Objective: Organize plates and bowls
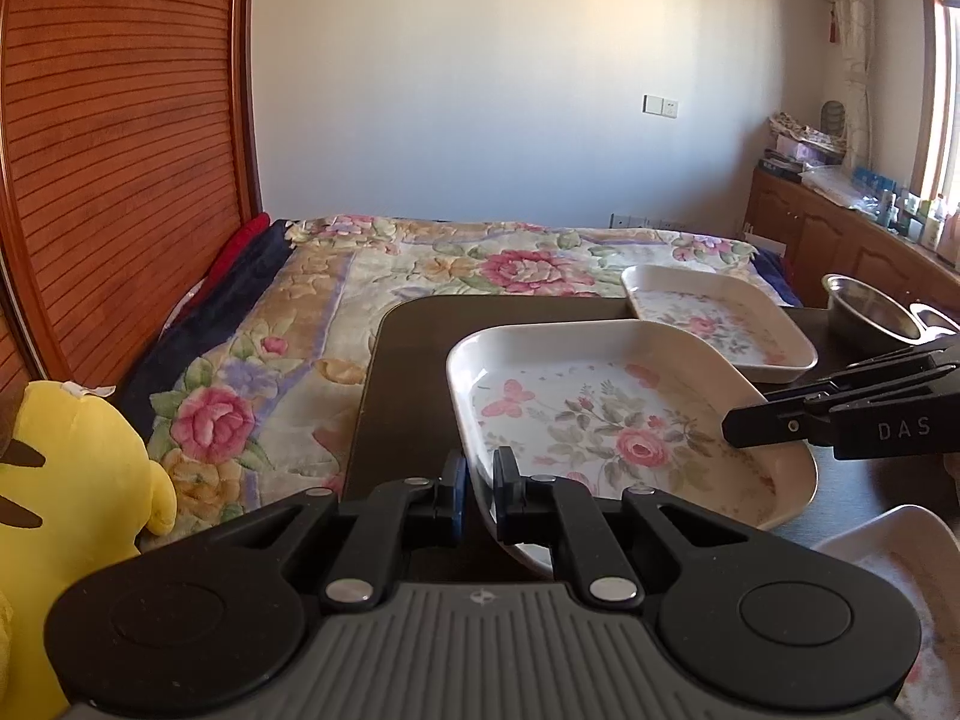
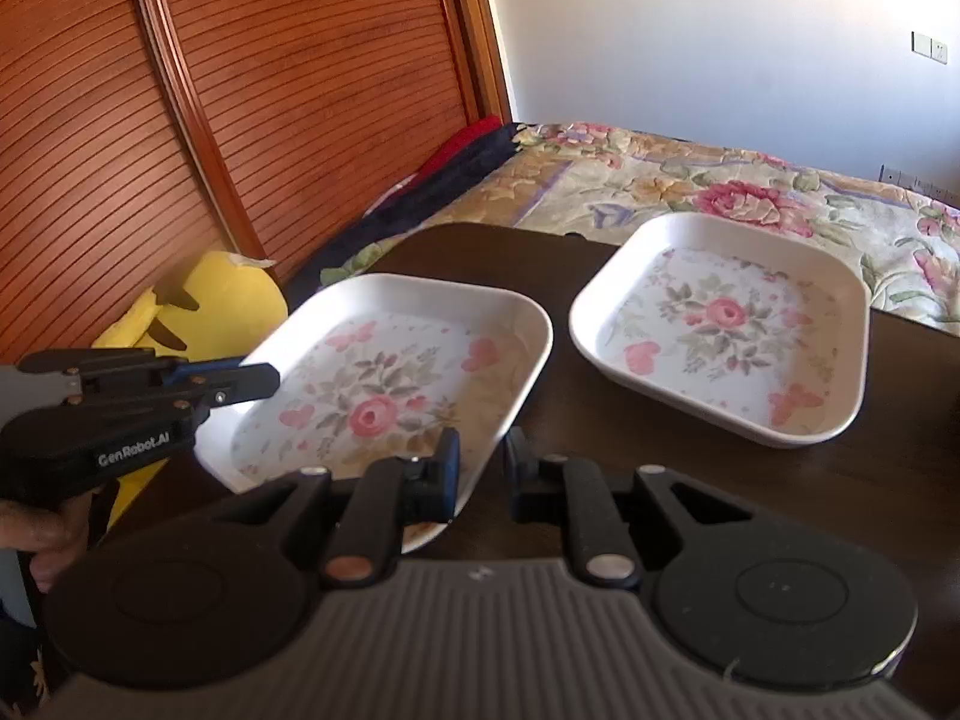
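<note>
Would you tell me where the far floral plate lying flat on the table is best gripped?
Probably its raised near rim, approached from the right gripper's side once that frees the nearer plate: the far plate lies flat on the table, so only the upright rim wall lets one finger slip inside.

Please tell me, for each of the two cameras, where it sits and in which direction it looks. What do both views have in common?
Left wrist: sits behind the left gripper, looking over the near floral plate toward the bed; the right gripper enters from the right.
Right wrist: sits behind the right gripper, facing the wooden wardrobe; the left gripper and a hand show at left.
Shared: both floral plates, including the far plate, dark table, bed.
</note>
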`<action>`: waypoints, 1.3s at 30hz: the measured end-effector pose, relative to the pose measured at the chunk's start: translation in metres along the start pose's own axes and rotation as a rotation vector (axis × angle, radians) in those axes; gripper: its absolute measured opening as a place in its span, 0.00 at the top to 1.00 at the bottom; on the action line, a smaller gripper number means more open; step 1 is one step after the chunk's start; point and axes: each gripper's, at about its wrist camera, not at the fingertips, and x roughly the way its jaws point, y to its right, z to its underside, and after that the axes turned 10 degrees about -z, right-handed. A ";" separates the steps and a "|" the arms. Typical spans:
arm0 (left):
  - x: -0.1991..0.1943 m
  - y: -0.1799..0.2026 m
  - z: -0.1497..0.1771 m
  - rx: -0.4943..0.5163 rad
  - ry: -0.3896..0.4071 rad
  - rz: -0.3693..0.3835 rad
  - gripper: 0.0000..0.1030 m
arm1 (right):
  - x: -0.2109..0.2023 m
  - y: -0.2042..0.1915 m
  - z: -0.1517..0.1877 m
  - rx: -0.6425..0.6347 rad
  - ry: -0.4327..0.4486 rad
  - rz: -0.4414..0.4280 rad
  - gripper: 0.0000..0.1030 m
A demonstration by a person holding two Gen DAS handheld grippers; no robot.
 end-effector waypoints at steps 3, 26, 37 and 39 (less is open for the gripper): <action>-0.011 0.007 -0.001 0.006 0.014 0.007 0.90 | -0.010 0.001 0.002 -0.001 0.012 0.001 0.83; -0.082 0.067 0.017 0.050 0.063 0.066 0.89 | -0.100 0.006 0.034 -0.008 0.090 0.040 0.83; -0.107 0.084 0.041 0.054 0.055 0.089 0.88 | -0.126 0.008 0.067 -0.001 0.095 0.046 0.83; -0.110 0.087 0.046 0.057 0.054 0.091 0.88 | -0.130 0.007 0.073 0.000 0.097 0.047 0.83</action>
